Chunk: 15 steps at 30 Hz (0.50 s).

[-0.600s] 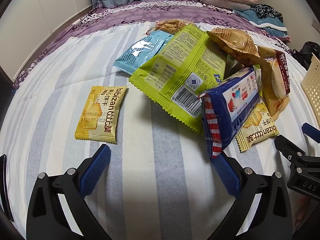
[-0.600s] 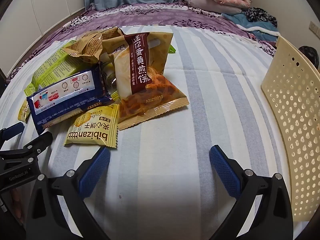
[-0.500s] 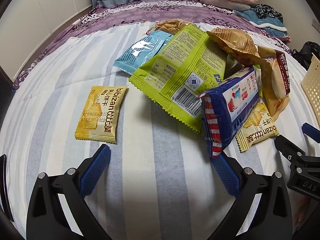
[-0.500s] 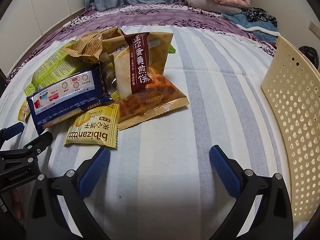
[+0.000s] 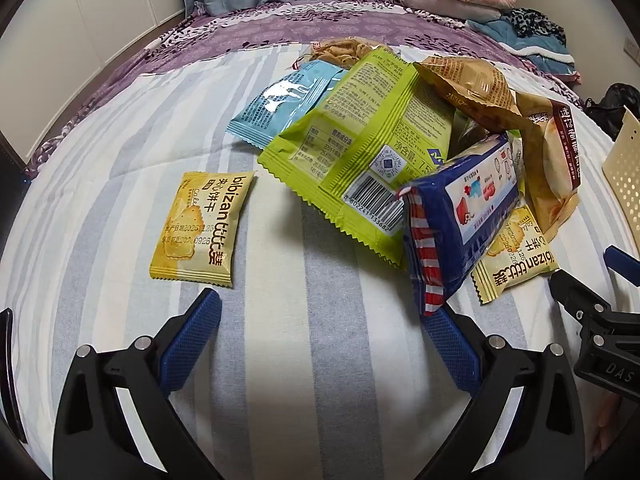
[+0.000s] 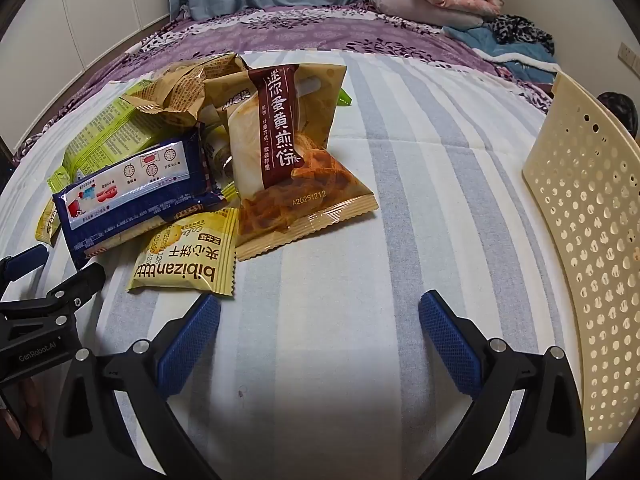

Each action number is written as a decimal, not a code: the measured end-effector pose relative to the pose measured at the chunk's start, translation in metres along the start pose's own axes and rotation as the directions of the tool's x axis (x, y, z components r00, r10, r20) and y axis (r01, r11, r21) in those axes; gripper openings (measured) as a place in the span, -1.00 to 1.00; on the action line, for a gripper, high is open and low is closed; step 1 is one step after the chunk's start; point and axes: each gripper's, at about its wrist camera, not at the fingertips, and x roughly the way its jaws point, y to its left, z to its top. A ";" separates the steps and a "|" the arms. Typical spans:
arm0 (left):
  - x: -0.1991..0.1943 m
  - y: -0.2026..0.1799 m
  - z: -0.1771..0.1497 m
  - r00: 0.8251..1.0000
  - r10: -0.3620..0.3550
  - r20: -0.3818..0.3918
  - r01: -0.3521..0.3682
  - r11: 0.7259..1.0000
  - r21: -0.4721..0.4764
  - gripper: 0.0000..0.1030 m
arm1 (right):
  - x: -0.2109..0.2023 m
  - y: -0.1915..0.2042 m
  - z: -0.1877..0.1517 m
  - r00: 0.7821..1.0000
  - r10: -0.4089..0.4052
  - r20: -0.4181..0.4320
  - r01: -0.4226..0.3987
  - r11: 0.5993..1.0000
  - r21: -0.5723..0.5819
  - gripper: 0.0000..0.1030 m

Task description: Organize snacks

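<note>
A heap of snack packets lies on the striped bed sheet. It holds a lime-green bag, a dark blue pack, a light blue packet, a crumpled tan bag and a brown-banded waffle bag. One yellow biscuit packet lies alone to the left; another pokes out under the blue pack. My left gripper is open over bare sheet just short of the heap. My right gripper is open too, empty, near the second yellow packet.
A cream perforated basket stands tilted at the right edge of the bed. A purple patterned blanket and folded clothes lie at the far end, with a blue curtain behind. Each gripper shows at the edge of the other's view.
</note>
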 end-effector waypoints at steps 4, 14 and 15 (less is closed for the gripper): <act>0.000 0.000 0.000 1.000 0.000 0.000 0.000 1.000 0.000 0.96 | 0.000 0.000 0.000 1.000 0.000 0.000 0.000 1.000 0.000 0.91; 0.000 0.000 0.000 1.000 -0.001 0.000 0.001 1.000 -0.001 0.96 | 0.001 0.000 0.000 1.000 0.003 -0.002 -0.003 1.000 0.002 0.91; 0.000 0.000 0.000 1.000 -0.002 0.000 0.002 1.000 -0.001 0.96 | 0.001 0.000 0.000 1.000 0.003 -0.002 -0.003 1.000 0.002 0.91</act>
